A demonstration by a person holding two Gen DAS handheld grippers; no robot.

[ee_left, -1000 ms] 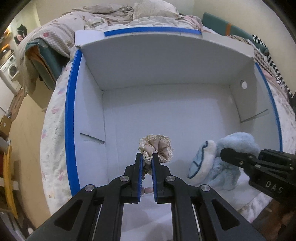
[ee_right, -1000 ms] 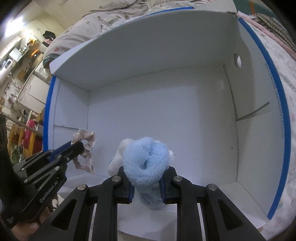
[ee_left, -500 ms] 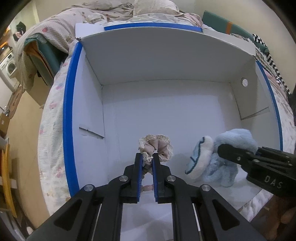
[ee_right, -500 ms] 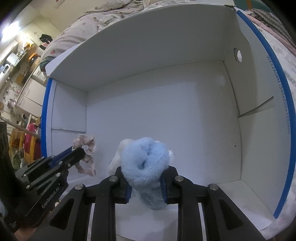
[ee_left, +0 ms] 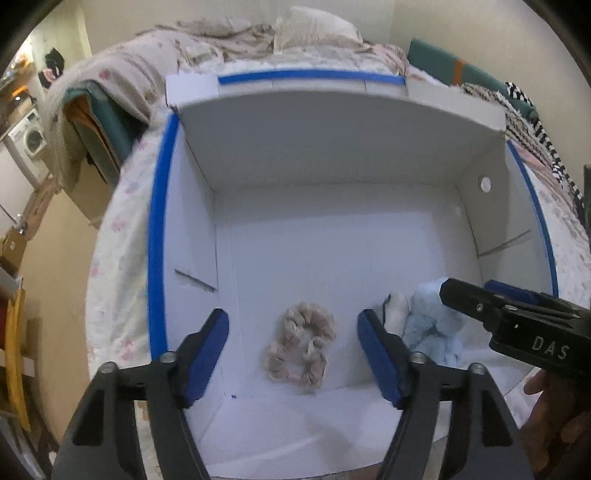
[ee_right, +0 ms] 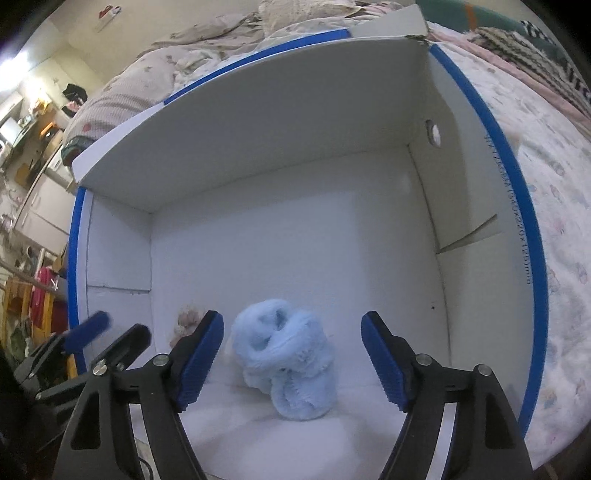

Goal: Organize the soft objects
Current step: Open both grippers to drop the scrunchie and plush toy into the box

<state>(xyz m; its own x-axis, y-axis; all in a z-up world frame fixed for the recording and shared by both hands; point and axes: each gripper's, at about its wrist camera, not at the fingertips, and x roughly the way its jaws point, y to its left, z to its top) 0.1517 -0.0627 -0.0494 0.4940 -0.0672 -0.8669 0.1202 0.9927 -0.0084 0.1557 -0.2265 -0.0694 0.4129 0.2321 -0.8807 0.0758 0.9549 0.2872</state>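
A beige ruffled scrunchie lies flat between the left tool's spread fingers; a fluffy light-blue plush slipper sits crumpled between the right tool's.

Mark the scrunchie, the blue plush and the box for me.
scrunchie (ee_left: pixel 301 345): left wrist view, on its ruffled middle.
blue plush (ee_right: pixel 286 363): right wrist view, on its furry body.
box (ee_right: pixel 258 147): right wrist view, on its far wall.

Home bedroom, rumpled bed with pillow, washing machine beyond
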